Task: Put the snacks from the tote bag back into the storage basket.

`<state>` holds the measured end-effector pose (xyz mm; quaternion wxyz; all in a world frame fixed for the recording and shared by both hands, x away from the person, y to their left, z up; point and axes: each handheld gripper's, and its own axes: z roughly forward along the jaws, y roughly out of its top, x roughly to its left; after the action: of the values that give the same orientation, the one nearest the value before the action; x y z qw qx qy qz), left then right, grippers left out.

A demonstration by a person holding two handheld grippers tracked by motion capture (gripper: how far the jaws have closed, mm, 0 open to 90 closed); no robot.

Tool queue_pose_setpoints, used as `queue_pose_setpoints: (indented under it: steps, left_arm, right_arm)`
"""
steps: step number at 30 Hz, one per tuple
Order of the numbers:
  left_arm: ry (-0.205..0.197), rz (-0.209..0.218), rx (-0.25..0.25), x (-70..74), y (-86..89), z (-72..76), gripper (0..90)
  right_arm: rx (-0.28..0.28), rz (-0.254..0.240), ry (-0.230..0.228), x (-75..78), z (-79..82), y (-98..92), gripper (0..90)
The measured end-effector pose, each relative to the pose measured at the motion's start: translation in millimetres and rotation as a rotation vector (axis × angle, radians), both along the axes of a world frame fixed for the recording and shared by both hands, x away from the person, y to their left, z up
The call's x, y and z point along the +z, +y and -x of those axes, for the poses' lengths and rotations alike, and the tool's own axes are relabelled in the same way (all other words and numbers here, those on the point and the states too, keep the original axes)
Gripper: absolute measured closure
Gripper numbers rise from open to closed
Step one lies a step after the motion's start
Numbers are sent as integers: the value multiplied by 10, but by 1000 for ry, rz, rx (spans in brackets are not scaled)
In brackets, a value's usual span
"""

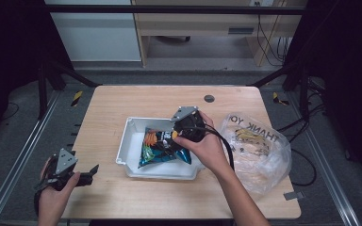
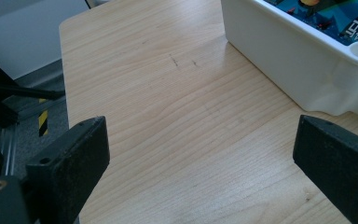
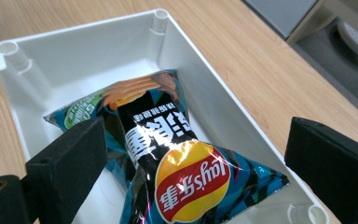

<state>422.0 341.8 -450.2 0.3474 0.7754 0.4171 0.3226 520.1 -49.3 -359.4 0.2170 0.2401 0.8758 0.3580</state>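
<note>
On the light wooden table [image 1: 122,197], the right tongs [image 3: 196,154] hang released over a blue-and-black foil crisp bag [image 3: 177,158] lying in the white rectangular plastic tub [image 1: 127,141], perhaps not touching it, while the left tongs [image 2: 200,154] gape empty at eight o'clock.

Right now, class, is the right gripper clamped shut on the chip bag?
No: the right gripper has its jaws spread wide on either side of the chip bag, which lies in the white bin.

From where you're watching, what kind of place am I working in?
Probably a lab data-collection rig, not a home: a bare wooden table boxed in by a black frame, loose cables on the floor, striped hazard tape.
</note>
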Motion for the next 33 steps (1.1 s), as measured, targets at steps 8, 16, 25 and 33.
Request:
queue_pose_setpoints:
  steps: [8,16,25,33]
  left_arm:
    - [6,4,2,-17,-12,-27,33]
    - [17,-18,-3,-29,-30,-39,32]
    - [17,-14,-2,-41,-37,-25,32]
    - [22,-11,18,-36,-1,-24,31]
  right_arm:
    - [-23,-14,-58,107,145,-104,61]
    - [-116,-68,-97,154,228,-199,62]
    - [-165,-94,-125,183,356,-378,63]
    - [-197,-114,-142,222,459,-510,64]
